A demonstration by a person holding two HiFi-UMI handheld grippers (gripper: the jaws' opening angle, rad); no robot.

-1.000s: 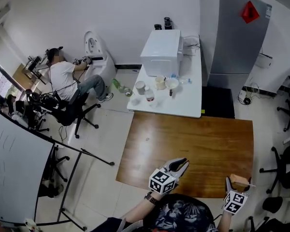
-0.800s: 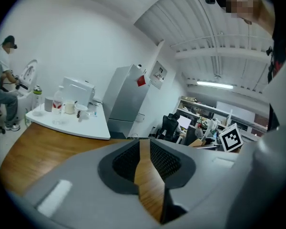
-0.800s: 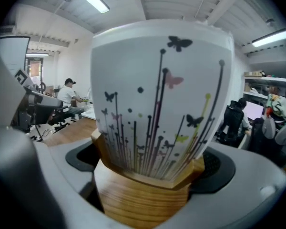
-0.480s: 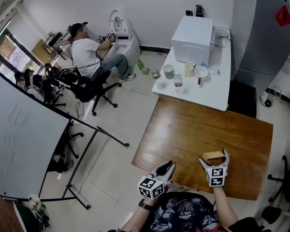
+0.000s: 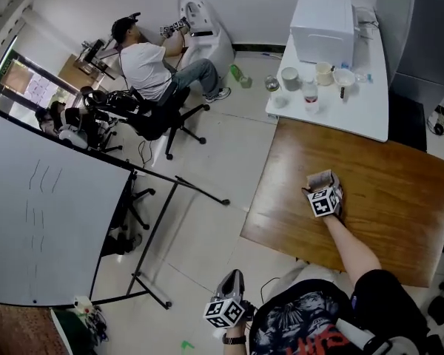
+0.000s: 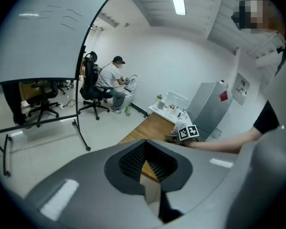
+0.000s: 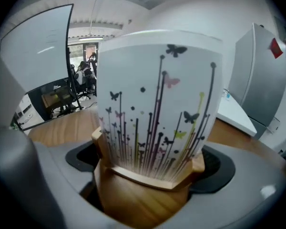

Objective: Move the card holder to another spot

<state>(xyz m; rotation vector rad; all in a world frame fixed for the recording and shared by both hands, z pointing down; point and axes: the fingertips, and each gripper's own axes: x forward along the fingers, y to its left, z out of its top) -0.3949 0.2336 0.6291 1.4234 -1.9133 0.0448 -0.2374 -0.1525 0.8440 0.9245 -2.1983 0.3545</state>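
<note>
The card holder [image 7: 152,175] is a wooden block carrying a white card [image 7: 159,104] printed with butterflies and thin stems. My right gripper [image 7: 150,168] is shut on the block, one jaw on each side. In the head view the right gripper [image 5: 323,188] holds the card holder [image 5: 318,177] over the left part of the brown wooden table [image 5: 392,205], arm stretched forward. My left gripper [image 5: 233,278] hangs low over the floor, short of the table's near edge, shut with nothing between its jaws. From the left gripper [image 6: 149,162] view the right gripper's marker cube [image 6: 187,132] shows far off.
A white table [image 5: 355,117] beyond the wooden one bears a white box [image 5: 322,17], cups and a bottle. A grey fridge [image 5: 422,28] stands at the back right. A whiteboard on a stand [image 5: 52,228] fills the left. A seated person [image 5: 152,65] works far back.
My right gripper has carried the card holder from the table's near right edge forward and leftward over the table. My left gripper has dropped back off the table and its jaws have closed.
</note>
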